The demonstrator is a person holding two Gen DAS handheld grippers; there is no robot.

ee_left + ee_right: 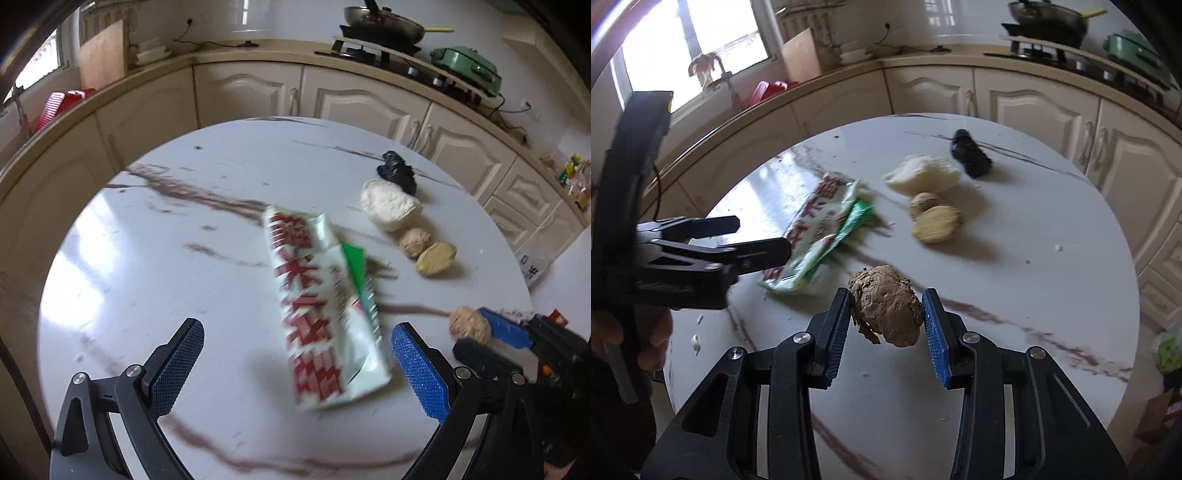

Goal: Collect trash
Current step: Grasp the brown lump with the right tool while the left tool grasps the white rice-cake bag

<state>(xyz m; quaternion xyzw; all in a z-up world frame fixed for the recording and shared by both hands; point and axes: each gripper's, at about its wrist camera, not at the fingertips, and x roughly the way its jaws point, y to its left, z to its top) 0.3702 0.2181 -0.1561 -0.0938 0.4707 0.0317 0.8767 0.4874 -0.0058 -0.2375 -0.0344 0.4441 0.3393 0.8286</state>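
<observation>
While one brown wad [886, 310] is clamped by the right gripper [886, 325], the wrapper [325, 306] and far scraps remain uncollected beneath the spread left gripper [295, 358].

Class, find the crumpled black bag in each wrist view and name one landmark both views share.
Left wrist: black bag, upper right, at the table's far side behind the white wad.
Right wrist: black bag, upper centre-right, right of the white wad.
Shared landmark: snack wrapper.

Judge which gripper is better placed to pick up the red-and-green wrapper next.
Left. The left gripper is open with the wrapper lying between its fingers, while the right gripper is already shut on a brown paper wad.
</observation>
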